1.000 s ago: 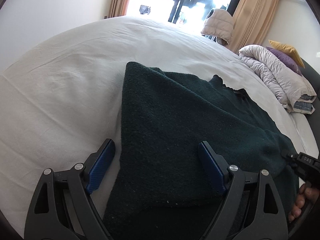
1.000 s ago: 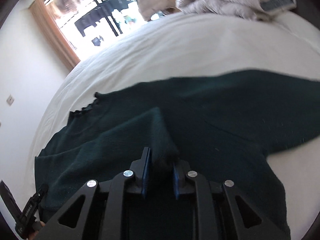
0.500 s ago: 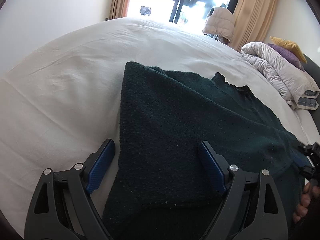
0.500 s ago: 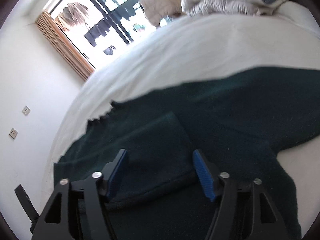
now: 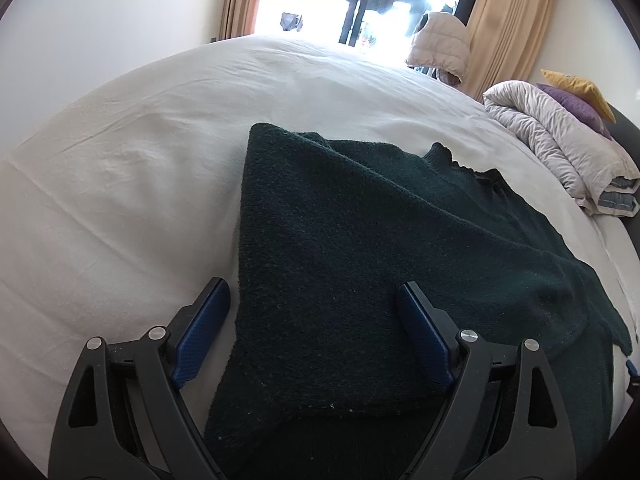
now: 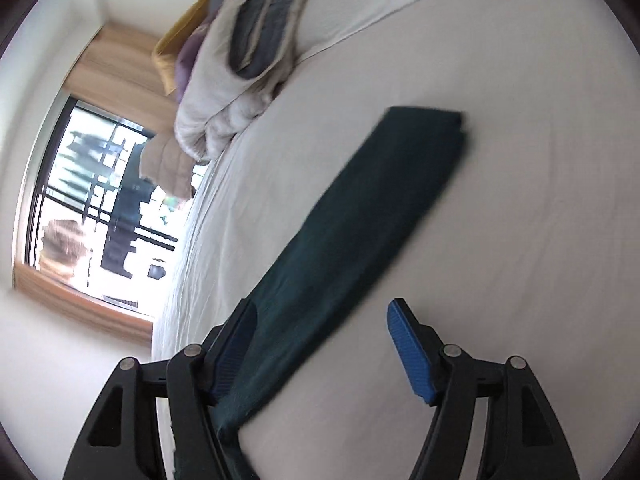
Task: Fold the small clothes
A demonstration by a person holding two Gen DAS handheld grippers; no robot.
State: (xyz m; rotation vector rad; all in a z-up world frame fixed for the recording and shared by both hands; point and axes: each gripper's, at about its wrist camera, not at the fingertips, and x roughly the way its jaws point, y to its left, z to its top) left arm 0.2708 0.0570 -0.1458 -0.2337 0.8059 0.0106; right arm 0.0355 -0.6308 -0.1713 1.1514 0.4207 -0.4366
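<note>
Left wrist: dark green sweater (image 5: 360, 248) lies folded; both claws (image 5: 314, 308) (image 6: 322, 324) released.

My fingers (image 5: 202, 330) carry ribbed blue pads on matt black plastic arms. The sweater (image 5: 360, 248) is coarse, fuzzy dark-green knit; the sheet (image 5: 120, 160) smooth white cloth.

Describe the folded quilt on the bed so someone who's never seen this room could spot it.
Start at the big white bed and follow it toward the tan curtain. The pale grey puffy quilt sits bunched at that edge, under purple and mustard pillows, unlike the flat dark green knitted sweater.
</note>
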